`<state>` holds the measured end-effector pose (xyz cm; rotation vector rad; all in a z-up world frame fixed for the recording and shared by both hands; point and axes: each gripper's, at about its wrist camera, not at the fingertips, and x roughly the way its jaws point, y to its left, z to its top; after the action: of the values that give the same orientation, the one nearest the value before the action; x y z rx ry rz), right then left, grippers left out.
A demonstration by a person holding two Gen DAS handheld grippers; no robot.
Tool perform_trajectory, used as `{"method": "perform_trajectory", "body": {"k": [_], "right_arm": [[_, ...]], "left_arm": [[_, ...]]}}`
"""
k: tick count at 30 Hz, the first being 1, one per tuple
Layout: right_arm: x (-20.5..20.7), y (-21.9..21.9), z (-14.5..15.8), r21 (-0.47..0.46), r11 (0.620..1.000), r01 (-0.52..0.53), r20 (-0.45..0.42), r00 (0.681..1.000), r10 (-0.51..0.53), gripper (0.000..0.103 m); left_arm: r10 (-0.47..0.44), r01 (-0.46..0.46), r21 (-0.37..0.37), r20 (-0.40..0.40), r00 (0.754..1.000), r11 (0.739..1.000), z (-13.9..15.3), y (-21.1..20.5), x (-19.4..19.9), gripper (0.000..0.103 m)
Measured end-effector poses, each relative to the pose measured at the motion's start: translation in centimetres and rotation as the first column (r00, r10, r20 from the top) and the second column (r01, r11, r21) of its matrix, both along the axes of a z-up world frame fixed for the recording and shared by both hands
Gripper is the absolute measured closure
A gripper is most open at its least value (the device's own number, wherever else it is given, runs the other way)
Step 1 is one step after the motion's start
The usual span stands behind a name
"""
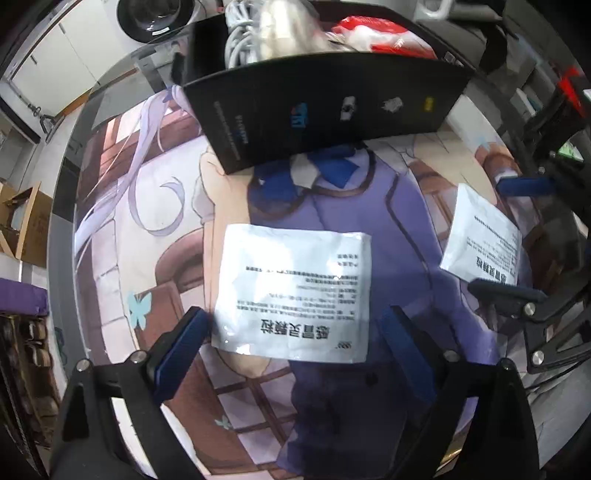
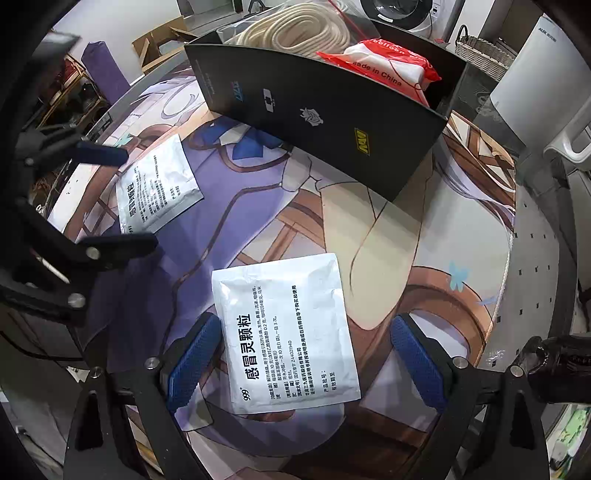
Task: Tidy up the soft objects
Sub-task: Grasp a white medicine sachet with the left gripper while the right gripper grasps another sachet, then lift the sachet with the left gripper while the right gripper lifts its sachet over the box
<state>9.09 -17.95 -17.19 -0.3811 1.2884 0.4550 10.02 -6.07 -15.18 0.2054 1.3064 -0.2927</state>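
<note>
Below, left to right across a desk (image 1: 62, 236) under a printed mat (image 1: 369, 229): left tongs (image 1: 295, 345) wide open, blue pads straddling a white sachet (image 1: 295, 291) lying flat on the mat, not pressing it. Farther right, right tongs (image 2: 308, 363) likewise spread wide, pointing steeply down, a second sachet (image 2: 286, 339) flat between the pads (image 2: 417, 363) and ungripped. Both sachets print-side up, well apart from each other. Behind them, nearer the far edge, an open black box (image 2: 332, 122) standing on the mat, holding coiled rope (image 2: 295, 29) and a red-and-white packet (image 2: 388, 66). Off the desk at far left, cardboard cartons (image 1: 26, 221) on the floor.
</note>
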Motion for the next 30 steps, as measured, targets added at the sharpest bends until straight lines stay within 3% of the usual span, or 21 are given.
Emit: {"method": "perform_trajectory", "body": {"k": [4,8,10,16,18,19,20,24,25,28,30], "right_arm": [[0.0,0.1,0.1,0.002,1.0,0.0,0.009,1.0,0.0,0.008],[-0.8,-0.3,0.5,0.014,1.0,-0.015,0.022,1.0,0.015,0.009],[-1.0,-0.2,0.6,0.017,1.0,-0.026,0.023,0.999,0.026,0.011],[-2.0,1.0,1.4,0.023,0.996,-0.087,0.026,0.996,0.087,0.038],[-2.3,1.3,1.5,0.023,0.995,-0.101,0.03,0.995,0.1,0.045],[-2.4,1.4,1.6,0.029,0.994,-0.107,0.033,0.994,0.106,0.049],[-2.5,1.5,1.7,0.036,0.993,-0.111,0.037,0.993,0.11,0.061],[-2.7,2.0,2.2,0.055,0.991,-0.125,0.046,0.991,0.122,0.072],[-2.8,2.1,2.2,0.055,0.99,-0.128,0.048,0.991,0.126,0.072],[-2.8,2.3,2.3,0.06,0.99,-0.127,0.05,0.991,0.124,0.073],[-3.0,2.5,2.4,0.057,0.99,-0.129,0.055,0.991,0.126,0.073]], "left_arm": [[0.005,-0.005,-0.015,-0.007,1.0,1.0,0.1,0.0,0.4,0.008],[-0.021,0.022,-0.024,0.015,1.0,0.999,1.1,-0.3,0.4,0.037],[-0.021,0.021,-0.031,0.009,1.0,0.999,1.3,-0.2,0.5,0.041],[-0.023,0.024,-0.077,0.021,1.0,0.997,2.0,0.1,0.3,0.06],[-0.028,0.03,-0.097,0.026,0.999,0.995,2.3,0.0,-0.1,0.077],[-0.027,0.029,-0.1,0.026,0.999,0.995,2.5,0.3,0.3,0.079],[-0.027,0.029,-0.101,0.023,0.999,0.994,2.6,0.3,0.3,0.08],[-0.017,0.02,-0.084,0.034,0.999,0.996,2.8,0.6,0.4,0.079],[-0.01,0.013,-0.08,0.035,0.999,0.997,2.7,0.7,0.3,0.076],[0.02,-0.021,-0.101,-0.005,1.0,0.995,1.8,1.7,0.7,0.052],[0.028,-0.029,-0.096,-0.013,1.0,0.995,1.1,1.9,0.8,0.048]]}}
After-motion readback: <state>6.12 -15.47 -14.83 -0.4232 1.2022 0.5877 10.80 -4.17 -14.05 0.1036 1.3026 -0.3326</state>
